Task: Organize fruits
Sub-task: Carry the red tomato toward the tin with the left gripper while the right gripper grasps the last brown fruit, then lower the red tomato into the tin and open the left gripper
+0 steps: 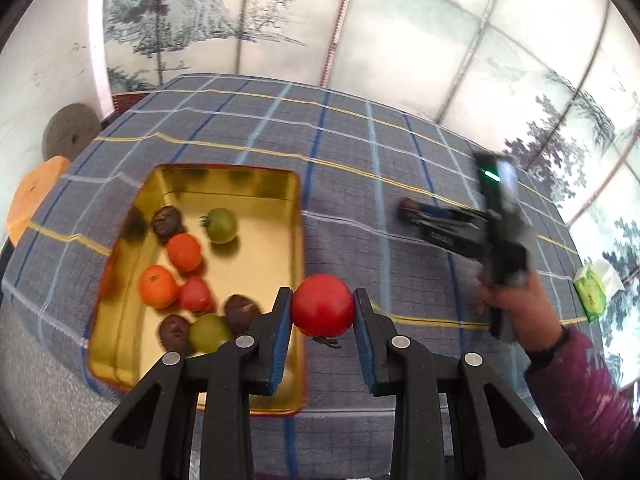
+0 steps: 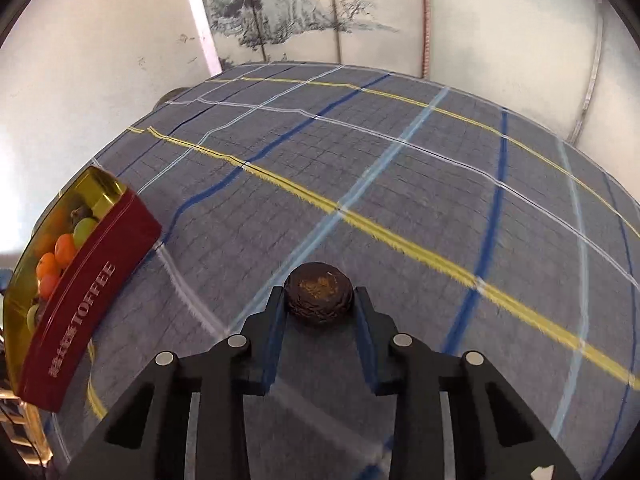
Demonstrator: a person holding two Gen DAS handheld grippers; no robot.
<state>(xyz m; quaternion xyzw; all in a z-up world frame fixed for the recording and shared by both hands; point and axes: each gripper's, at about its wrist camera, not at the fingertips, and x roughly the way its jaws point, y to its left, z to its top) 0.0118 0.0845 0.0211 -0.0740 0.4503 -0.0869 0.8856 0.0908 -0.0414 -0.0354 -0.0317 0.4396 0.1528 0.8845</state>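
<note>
In the left wrist view, the left gripper [image 1: 322,312] pinches a red tomato [image 1: 322,305] between its blue pads, at the lower centre of the frame. The tomato is round, so it shows no clear long axis; a small dark stem part shows at its lower side, toward the camera. It is held above the right edge of the gold tin [image 1: 294,240], which lies at the centre left on the checked cloth [image 1: 360,152]. The long axis of the tin runs from the bottom of the frame toward the top. Inside it lie orange, red, green and dark brown fruits.

In the right wrist view, the right gripper [image 2: 319,300] is closed on a dark brown wrinkled fruit [image 2: 319,298] at the lower centre, its pads touching both sides. This fruit is flat and round, its yellowish patch facing up. The same tin is at the left edge, showing a red wall with the word TOFFEE.
</note>
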